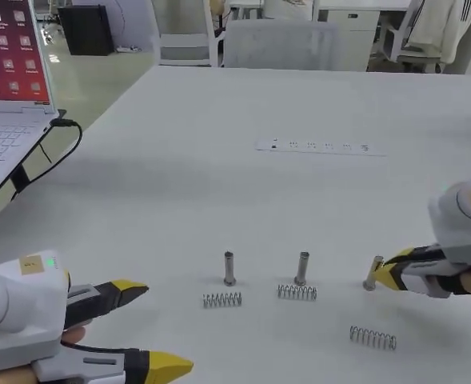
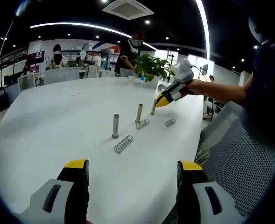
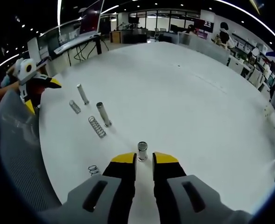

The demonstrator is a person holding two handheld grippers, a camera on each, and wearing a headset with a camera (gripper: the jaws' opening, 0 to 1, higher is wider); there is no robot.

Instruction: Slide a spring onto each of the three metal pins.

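The left gripper sits low on the left, jaws wide apart, holding nothing; on the white table the first pin stands straight with the first spring lying just in front; the middle pin stands straight by the middle spring; the third pin leans between the narrow jaws of the right gripper; I cannot tell if they squeeze it; the third spring lies near, not touching.

**Head view:** high, facing down over the table. **Left gripper view:** low, set back at 8 o'clock of the pins. **Right gripper view:** at 3 o'clock, close upon the end pin. **Shared:** the pins.
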